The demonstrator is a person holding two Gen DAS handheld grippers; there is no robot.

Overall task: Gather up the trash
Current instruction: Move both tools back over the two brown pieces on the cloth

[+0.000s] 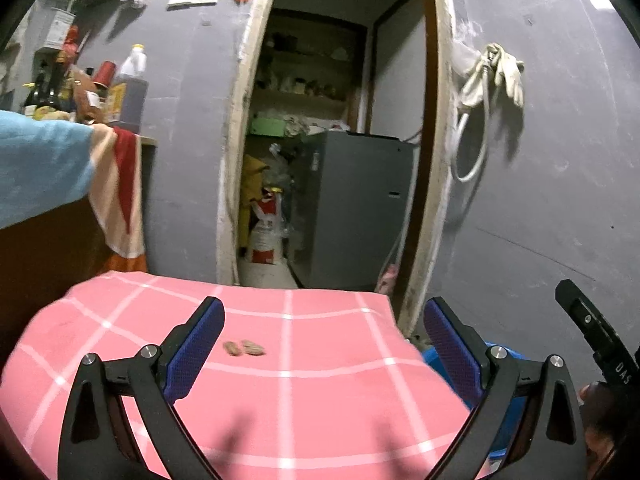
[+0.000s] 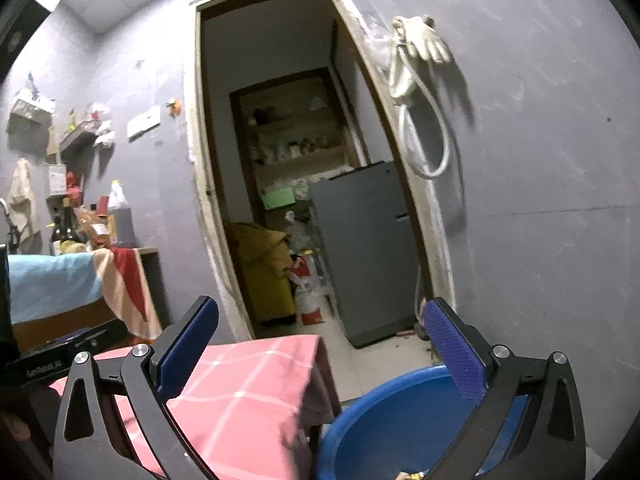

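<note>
Two small brown scraps [image 1: 244, 348] lie on the table's pink checked cloth [image 1: 320, 400], just right of my left gripper's left finger. My left gripper [image 1: 322, 330] hovers over the table, open and holding nothing. A blue bin [image 2: 392, 420] stands on the floor at the table's right side, also seen as the blue bin [image 1: 516, 360] behind the left gripper's right finger. My right gripper [image 2: 320, 340] is open and empty above the bin's rim. A bit of trash [image 2: 412, 476] shows at the bin's bottom edge of view.
Beyond the table a doorway [image 1: 332, 120] opens onto a grey fridge [image 1: 356, 208], shelves and bags. A counter with bottles [image 1: 128, 80] and a draped towel [image 1: 120, 200] stands at the left. Gloves and a hose [image 1: 488, 80] hang on the right wall.
</note>
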